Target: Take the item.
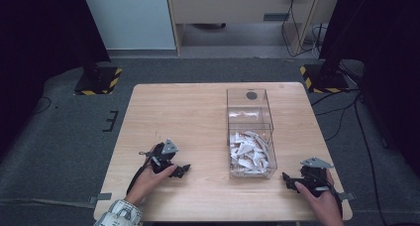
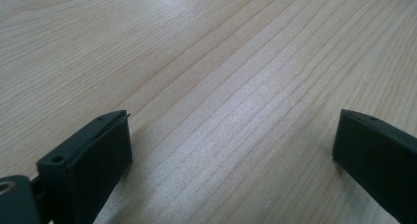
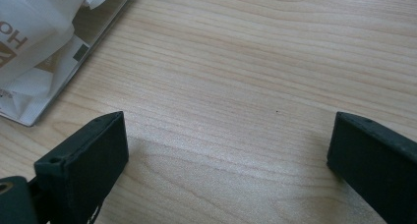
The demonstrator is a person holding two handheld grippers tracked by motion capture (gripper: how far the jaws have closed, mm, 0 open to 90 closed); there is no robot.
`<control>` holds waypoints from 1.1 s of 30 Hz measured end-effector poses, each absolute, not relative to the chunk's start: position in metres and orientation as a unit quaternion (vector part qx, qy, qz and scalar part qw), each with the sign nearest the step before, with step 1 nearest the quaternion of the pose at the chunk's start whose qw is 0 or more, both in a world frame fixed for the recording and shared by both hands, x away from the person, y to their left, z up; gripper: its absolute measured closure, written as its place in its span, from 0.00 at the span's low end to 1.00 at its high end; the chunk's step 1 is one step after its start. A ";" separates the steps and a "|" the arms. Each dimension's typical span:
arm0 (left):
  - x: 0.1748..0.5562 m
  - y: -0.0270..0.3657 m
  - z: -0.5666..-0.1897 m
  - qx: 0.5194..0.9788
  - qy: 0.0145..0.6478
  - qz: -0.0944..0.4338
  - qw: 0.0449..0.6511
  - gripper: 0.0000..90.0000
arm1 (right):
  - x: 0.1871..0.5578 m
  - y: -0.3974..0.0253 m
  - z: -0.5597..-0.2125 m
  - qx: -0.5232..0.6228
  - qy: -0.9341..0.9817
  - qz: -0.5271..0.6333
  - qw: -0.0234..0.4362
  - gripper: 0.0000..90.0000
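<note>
left tool [image 1: 184, 170]: jaws spread, empty, low on counter [image 1: 188, 112] | clear box [image 1: 250, 137] of white packets [image 1: 249, 154]: long axis 12–6, at its 3 o'clock | right tool [image 1: 288, 181]: jaws spread, empty, nearer; box at its 10 o'clock

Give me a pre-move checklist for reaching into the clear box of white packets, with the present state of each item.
1. Left gripper open: ok, its jaws stand wide apart over bare wood.
2. Right gripper open: ok, jaws wide apart, nothing between them.
3. Both grippers free of load: ok, neither holds anything.
4. White packets within the clear box: ok, they are piled in its near compartment; the far compartment looks empty.
5. Box top open for entry: cannot tell, a lid is not distinguishable on the clear walls.
6. Path from the right gripper to the box: ok, bare table lies between them, and the box corner sits close by in the right gripper view.
</note>
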State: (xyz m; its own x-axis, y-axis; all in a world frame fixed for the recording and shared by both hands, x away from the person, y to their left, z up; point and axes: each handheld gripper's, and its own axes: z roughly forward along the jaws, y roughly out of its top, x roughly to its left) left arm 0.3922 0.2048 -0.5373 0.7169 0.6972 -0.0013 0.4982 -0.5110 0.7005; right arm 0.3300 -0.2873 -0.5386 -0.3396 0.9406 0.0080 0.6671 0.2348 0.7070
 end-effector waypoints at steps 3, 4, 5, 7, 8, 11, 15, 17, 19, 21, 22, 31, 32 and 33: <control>0.392 0.205 -0.537 0.857 0.348 0.142 0.351 0.01 | 0.330 -0.287 -0.539 0.532 0.756 0.315 0.216 0.02; 0.392 0.205 -0.537 0.857 0.348 0.142 0.351 0.01 | 0.330 -0.287 -0.539 0.532 0.756 0.315 0.216 0.02; 0.392 0.205 -0.537 0.857 0.349 0.143 0.351 0.01 | 0.329 -0.287 -0.539 0.533 0.755 0.315 0.216 0.02; 0.392 0.204 -0.537 0.856 0.351 0.144 0.351 0.01 | 0.330 -0.287 -0.539 0.533 0.755 0.315 0.217 0.02; 0.392 0.204 -0.537 0.856 0.351 0.145 0.351 0.01 | 0.330 -0.287 -0.539 0.533 0.755 0.315 0.216 0.02; 0.392 0.205 -0.535 0.856 0.351 0.152 0.347 0.04 | 0.330 -0.287 -0.539 0.533 0.755 0.315 0.216 0.02; 0.391 0.207 -0.527 0.848 0.359 0.160 0.356 0.06 | 0.329 -0.287 -0.539 0.534 0.754 0.315 0.216 0.02; 0.389 0.207 -0.523 0.845 0.357 0.159 0.364 0.06 | 0.329 -0.287 -0.539 0.532 0.756 0.315 0.216 0.02; 0.386 0.206 -0.520 0.846 0.351 0.161 0.368 0.06 | 0.329 -0.287 -0.539 0.529 0.758 0.315 0.216 0.02; 0.386 0.205 -0.520 0.846 0.350 0.161 0.369 0.06 | 0.329 -0.287 -0.539 0.528 0.759 0.315 0.216 0.02; 0.385 0.204 -0.519 0.847 0.348 0.160 0.369 0.06 | 0.329 -0.287 -0.539 0.528 0.758 0.315 0.216 0.02; 0.379 0.202 -0.511 0.843 0.343 0.159 0.383 0.04 | 0.329 -0.287 -0.539 0.530 0.757 0.314 0.216 0.02; 0.379 0.202 -0.511 0.843 0.343 0.159 0.383 0.04 | 0.329 -0.287 -0.539 0.530 0.757 0.314 0.216 0.02; 0.379 0.202 -0.510 0.843 0.343 0.157 0.384 0.04 | 0.328 -0.286 -0.539 0.531 0.757 0.314 0.216 0.02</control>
